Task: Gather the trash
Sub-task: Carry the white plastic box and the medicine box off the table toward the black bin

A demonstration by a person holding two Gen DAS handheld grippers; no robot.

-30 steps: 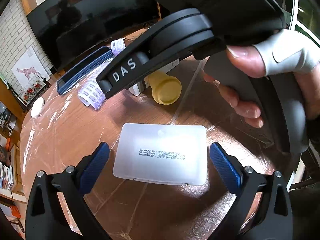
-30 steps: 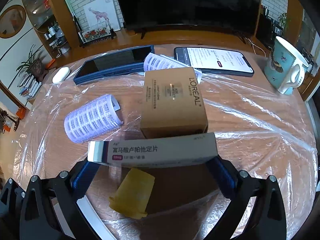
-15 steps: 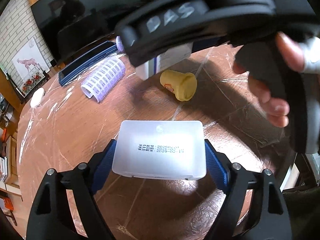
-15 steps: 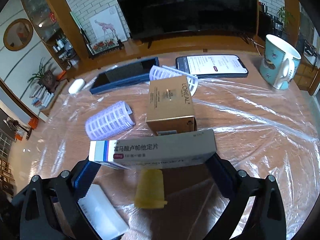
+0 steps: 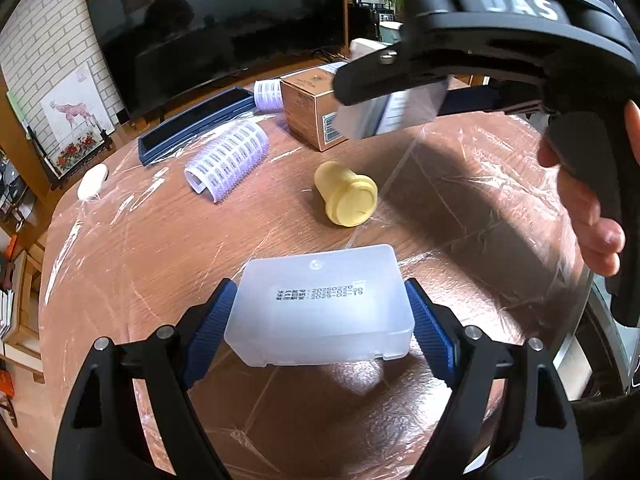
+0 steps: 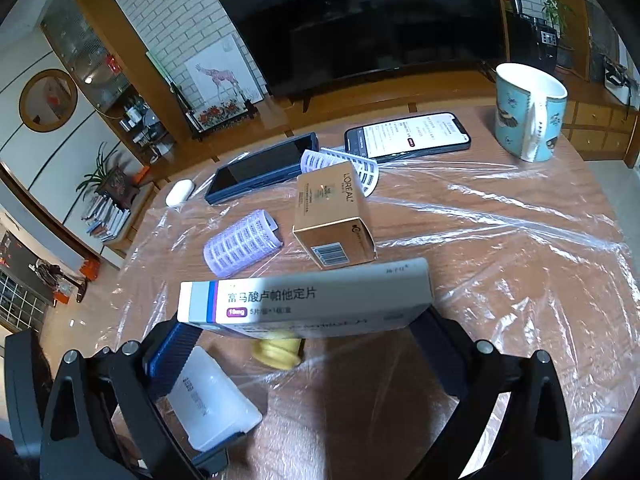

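Note:
My left gripper (image 5: pixel 318 322) is shut on a translucent white plastic box (image 5: pixel 320 306) with a printed date, held just above the table. The box also shows at lower left in the right wrist view (image 6: pixel 208 404). My right gripper (image 6: pixel 304 330) is shut on a grey-white medicine carton (image 6: pixel 304 300) with a purple stripe, lifted above the table. That carton shows blurred at upper right in the left wrist view (image 5: pixel 390 114). A yellow plastic cap (image 5: pixel 346 196) lies on its side on the table between them.
The round wooden table (image 6: pixel 500 280) is covered in plastic film. On it are a brown L'Oreal box (image 6: pixel 332 216), a purple hair roller (image 6: pixel 240 242), a second roller (image 6: pixel 340 164), a dark blue tablet (image 6: pixel 260 168), a phone (image 6: pixel 408 134), a white mouse-like object (image 6: pixel 180 192) and a blue mug (image 6: pixel 528 116).
My left gripper closed on the white plastic box and lifted it. My right gripper rose and pulled back with the medicine carton, away from the brown box.

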